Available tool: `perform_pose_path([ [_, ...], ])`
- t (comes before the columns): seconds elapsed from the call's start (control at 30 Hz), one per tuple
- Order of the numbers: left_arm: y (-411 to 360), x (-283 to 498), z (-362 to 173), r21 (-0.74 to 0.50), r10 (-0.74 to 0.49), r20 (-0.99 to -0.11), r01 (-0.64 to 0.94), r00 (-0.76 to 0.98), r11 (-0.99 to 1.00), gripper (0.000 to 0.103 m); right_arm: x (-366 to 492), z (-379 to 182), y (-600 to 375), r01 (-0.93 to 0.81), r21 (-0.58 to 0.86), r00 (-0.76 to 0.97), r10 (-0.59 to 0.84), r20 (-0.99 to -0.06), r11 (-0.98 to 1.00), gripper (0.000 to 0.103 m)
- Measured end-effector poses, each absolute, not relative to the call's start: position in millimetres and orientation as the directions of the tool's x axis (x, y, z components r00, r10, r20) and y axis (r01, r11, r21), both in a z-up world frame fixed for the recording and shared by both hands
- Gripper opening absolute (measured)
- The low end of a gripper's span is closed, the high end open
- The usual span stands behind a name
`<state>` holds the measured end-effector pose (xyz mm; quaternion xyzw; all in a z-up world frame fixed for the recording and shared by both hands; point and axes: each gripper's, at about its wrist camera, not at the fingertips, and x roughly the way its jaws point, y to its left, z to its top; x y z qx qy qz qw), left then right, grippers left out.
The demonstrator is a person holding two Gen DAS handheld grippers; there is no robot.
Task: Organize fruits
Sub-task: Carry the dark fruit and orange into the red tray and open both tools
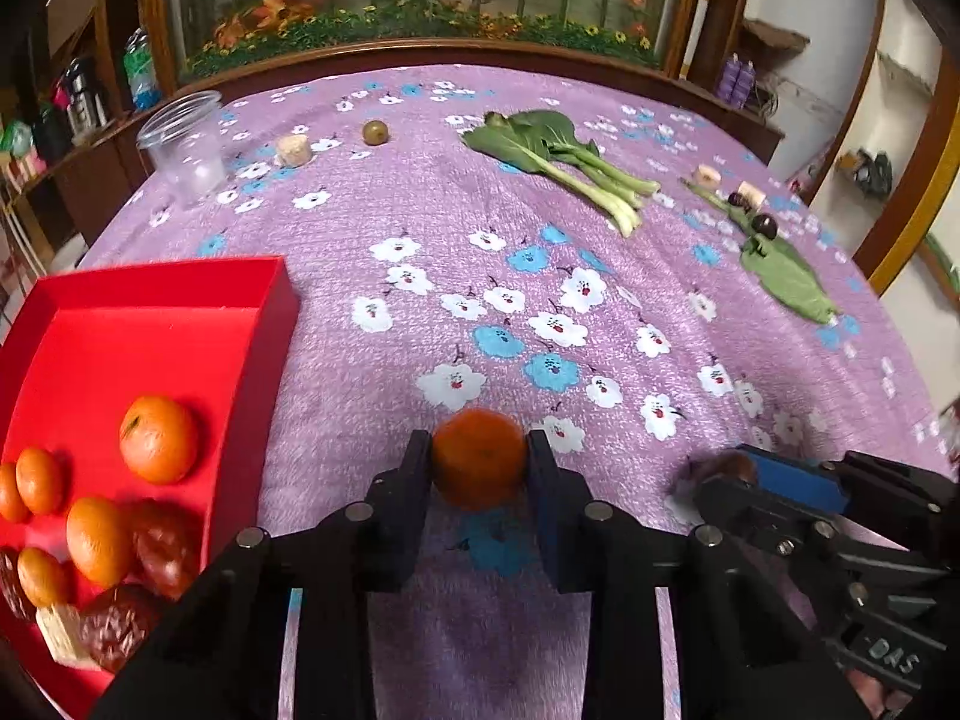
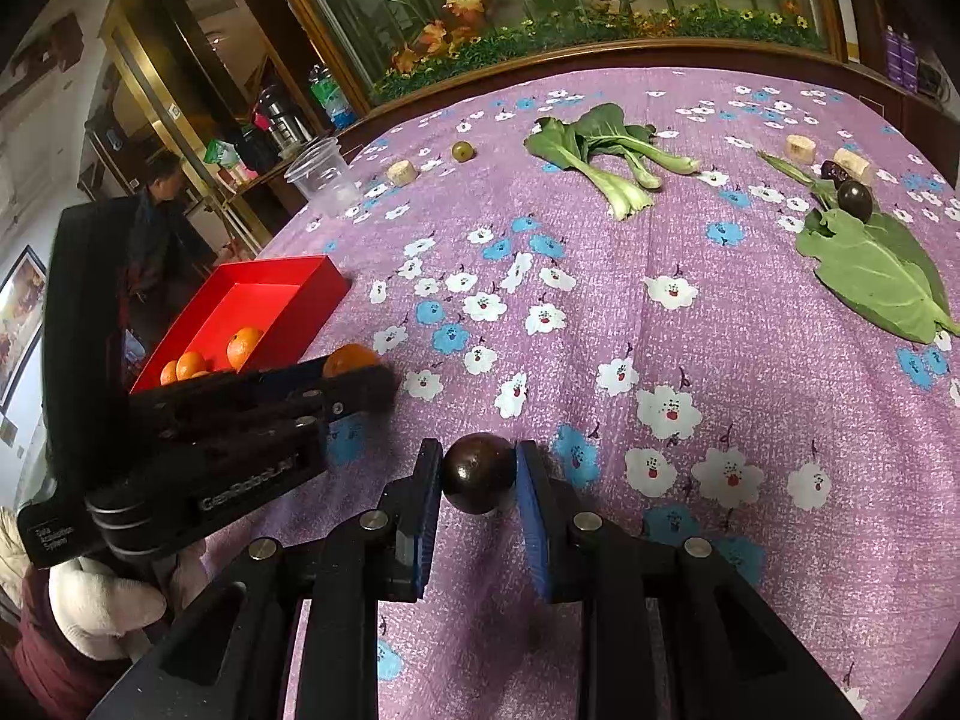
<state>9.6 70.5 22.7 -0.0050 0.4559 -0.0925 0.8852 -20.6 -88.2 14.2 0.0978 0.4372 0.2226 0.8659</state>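
Both fruits are gripped rn: an orange (image 1: 479,459) is pinched between the fingers of the left tongs (image 1: 480,462), and a dark round fruit (image 2: 479,473) is clamped in the right tongs (image 2: 479,474), both over the purple cloth (image 1: 600,276). Looks like the carry step. Next, prob a swing left to the red tray (image 1: 264,312) w/ oranges inside, then a gentle release.

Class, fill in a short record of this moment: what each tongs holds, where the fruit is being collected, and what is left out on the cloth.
left tongs: shut on orange
right tongs: shut on dark fruit
red tray: holds several oranges, dark red fruits and a pale chunk
cloth: greens, leaf, green fruit, plastic cup, dark fruits beside leaf
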Motion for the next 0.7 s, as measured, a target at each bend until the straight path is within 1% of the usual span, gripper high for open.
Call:
perform_pose_path([
  [0.17,100.2,-15.7,43.8,-0.181,-0.208,-0.766,0.108,0.608,0.978,0.030,-23.6,21.6,-83.2,-0.303,0.357,0.527,0.467,-0.710,0.884,0.027],
  [0.3,139.5,-39.4,61.5,-0.234,-0.197,-0.727,0.033,0.658,0.972,0.030,-27.2,31.0,-70.1,-0.324,0.344,0.529,0.471,-0.706,0.881,0.027],
  [0.53,220.8,-69.3,76.2,-0.241,-0.057,-0.694,-0.157,0.718,0.958,0.030,-30.5,50.3,-26.7,-0.390,0.317,0.520,0.491,-0.699,0.864,0.027],
  [0.7,252.6,-78.7,74.8,-0.184,0.061,-0.686,-0.254,0.725,0.950,0.030,-26.1,62.0,19.0,-0.450,0.315,0.492,0.526,-0.693,0.836,0.027],
])
